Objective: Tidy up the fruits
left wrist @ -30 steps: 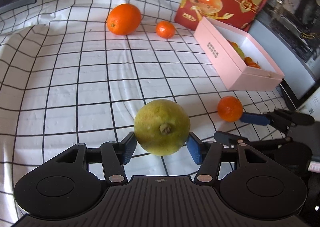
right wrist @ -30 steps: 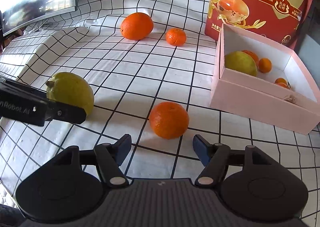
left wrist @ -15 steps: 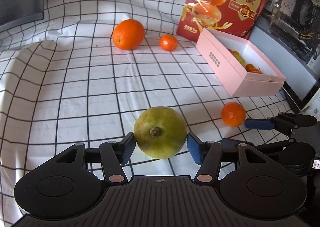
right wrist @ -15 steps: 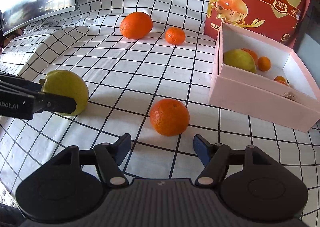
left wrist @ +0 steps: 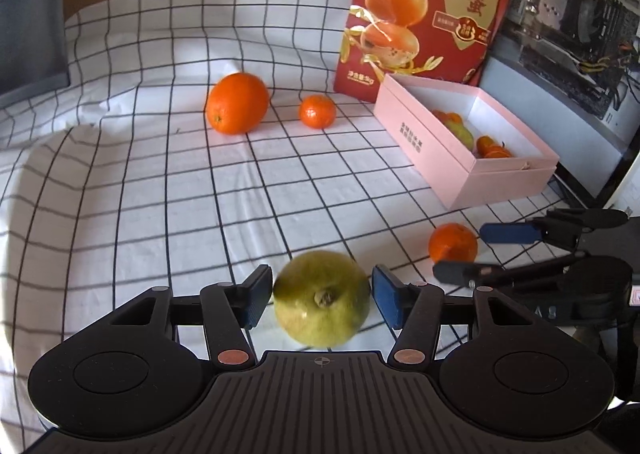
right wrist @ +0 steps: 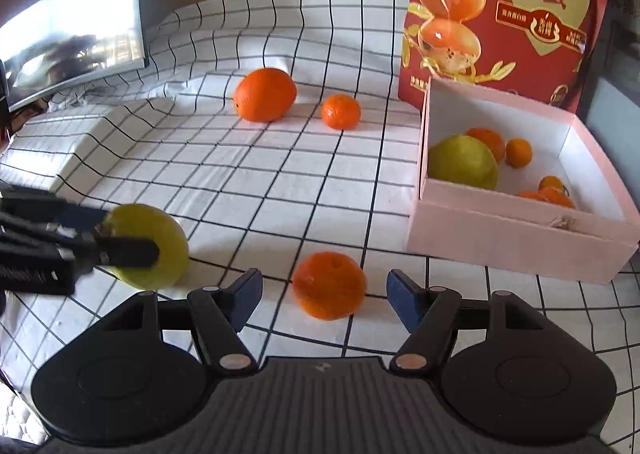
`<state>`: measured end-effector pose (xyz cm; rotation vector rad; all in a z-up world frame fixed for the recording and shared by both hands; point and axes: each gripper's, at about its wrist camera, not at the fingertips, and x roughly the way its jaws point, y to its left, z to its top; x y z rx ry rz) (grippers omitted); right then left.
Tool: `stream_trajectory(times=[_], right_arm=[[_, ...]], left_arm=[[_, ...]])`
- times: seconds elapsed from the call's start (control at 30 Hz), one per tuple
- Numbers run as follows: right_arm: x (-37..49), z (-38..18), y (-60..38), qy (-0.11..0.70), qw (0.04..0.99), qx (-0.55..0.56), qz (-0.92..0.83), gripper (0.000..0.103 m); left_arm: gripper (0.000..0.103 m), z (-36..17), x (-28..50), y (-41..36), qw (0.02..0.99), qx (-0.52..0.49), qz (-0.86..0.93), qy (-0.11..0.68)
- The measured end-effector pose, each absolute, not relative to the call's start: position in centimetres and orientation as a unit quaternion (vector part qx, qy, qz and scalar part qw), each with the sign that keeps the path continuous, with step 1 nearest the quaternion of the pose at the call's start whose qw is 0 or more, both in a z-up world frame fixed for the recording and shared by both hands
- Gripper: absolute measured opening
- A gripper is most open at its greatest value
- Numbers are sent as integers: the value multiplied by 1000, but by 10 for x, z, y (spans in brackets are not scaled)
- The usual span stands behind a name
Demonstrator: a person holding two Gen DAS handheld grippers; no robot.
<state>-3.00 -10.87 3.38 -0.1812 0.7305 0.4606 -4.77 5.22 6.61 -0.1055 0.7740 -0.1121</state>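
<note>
While the left gripper (left wrist: 322,296) clamps a round green fruit (left wrist: 321,304), right gripper (right wrist: 323,296) gapes — dimpled mandarin (right wrist: 329,285) between, untouched.

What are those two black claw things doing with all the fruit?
Someone is sorting fruit into the pink box, holding a gripper in each hand. The left gripper is clamped on a green pear-like fruit. The right gripper is open, with a mandarin sitting on the checked cloth between its fingers, not squeezed yet. A big orange and a small mandarin wait farther back. The box already holds another green fruit and some little oranges.
</note>
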Motion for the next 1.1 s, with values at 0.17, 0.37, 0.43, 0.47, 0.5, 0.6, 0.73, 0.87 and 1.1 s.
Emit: stream_trajectory(times=[0.17, 0.37, 0.43, 0.47, 0.5, 0.6, 0.73, 0.87, 1.1], right_arm=[[-34, 28, -106, 357, 901, -97, 226, 69], [-34, 26, -109, 362, 901, -98, 220, 69], [-33, 23, -110, 369, 899, -94, 218, 69], [-32, 21, -110, 371, 898, -93, 218, 69], [-31, 20, -110, 373, 897, -93, 218, 69], [-27, 17, -106, 373, 897, -94, 219, 69], [-21, 16, -101, 365, 900, -96, 219, 69], [-12, 17, -97, 363, 901, -95, 219, 57], [-14, 21, -94, 365, 898, -112, 218, 43]], left_arm=[[63, 59, -36, 49, 920, -41, -48, 387], [64, 49, -29, 61, 908, -70, -55, 410], [64, 46, -27, 63, 904, -80, -61, 415], [64, 46, -26, 65, 903, -84, -64, 417], [64, 45, -24, 65, 902, -88, -66, 418], [64, 43, -19, 66, 898, -102, -70, 422], [64, 42, -16, 68, 899, -108, -73, 419], [64, 42, -14, 72, 895, -125, -74, 422], [64, 40, -15, 71, 890, -132, -76, 429]])
